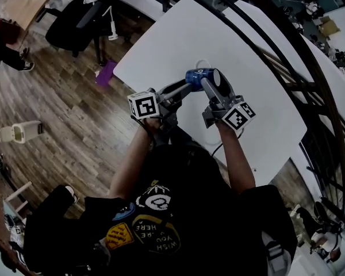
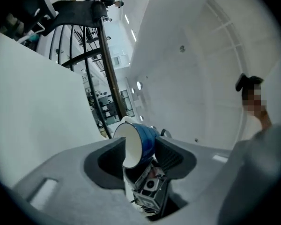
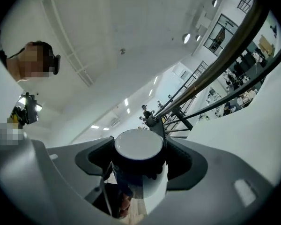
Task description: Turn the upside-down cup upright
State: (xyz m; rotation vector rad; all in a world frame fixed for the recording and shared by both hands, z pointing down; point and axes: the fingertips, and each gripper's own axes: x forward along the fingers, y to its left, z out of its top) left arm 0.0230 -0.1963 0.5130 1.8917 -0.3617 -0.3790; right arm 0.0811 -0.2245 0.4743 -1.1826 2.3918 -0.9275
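The blue cup (image 1: 196, 76) with a white inside is held in the air over the white table (image 1: 218, 33), tipped about onto its side. My right gripper (image 1: 213, 80) is shut on it. In the right gripper view the cup's pale base (image 3: 139, 146) faces the camera, and both pads press its dark sides at the right gripper (image 3: 139, 149). My left gripper (image 1: 187, 85) comes in from the left with its jaws spread wide. In the left gripper view the cup (image 2: 147, 139) sits between them at the left gripper (image 2: 139, 146), mouth turned left. I cannot tell whether those pads touch it.
A black office chair (image 1: 80, 16) stands at the table's far left corner. On the wooden floor lie a purple object (image 1: 106, 72) and a white bin (image 1: 20, 132). A dark curved railing (image 1: 299, 68) runs along the table's right side.
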